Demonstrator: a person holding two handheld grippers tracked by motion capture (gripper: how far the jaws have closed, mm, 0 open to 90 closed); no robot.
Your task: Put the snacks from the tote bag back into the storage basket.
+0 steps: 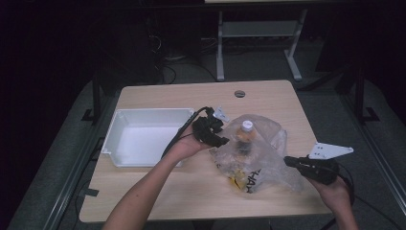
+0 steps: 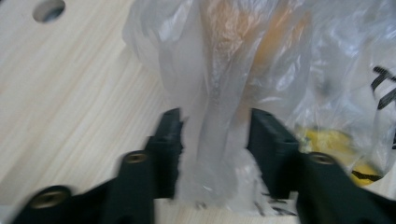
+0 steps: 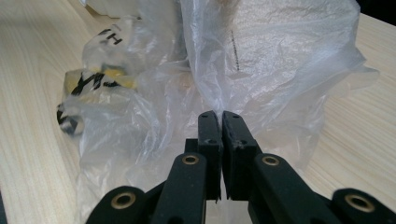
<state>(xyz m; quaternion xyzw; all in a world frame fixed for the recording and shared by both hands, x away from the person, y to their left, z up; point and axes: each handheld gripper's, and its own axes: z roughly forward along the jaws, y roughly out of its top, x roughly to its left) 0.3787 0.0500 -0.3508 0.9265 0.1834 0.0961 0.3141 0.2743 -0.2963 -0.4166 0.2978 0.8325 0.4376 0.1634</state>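
I find the clear plastic bag lying right of centre on the table, with a bottle standing inside it and yellow items at its near end. The white bin sits at nine o'clock from the bag, just beside it.

My right gripper has its jaws pressed together on a fold of the bag's film at the bag's four o'clock edge. I judge this hold sound.

My left gripper stands with its jaws parted, a twisted band of the film running up between them at the bag's ten o'clock edge. The jaws do not yet pinch it.

I judge the step in hand to be seizing this second edge so the bag can be opened or lifted. To do it well, I should close the left jaws squarely on the band, deep enough to avoid slipping. The right hold should stay firm and low. A sharp pull could tip the bottle or tear the film.
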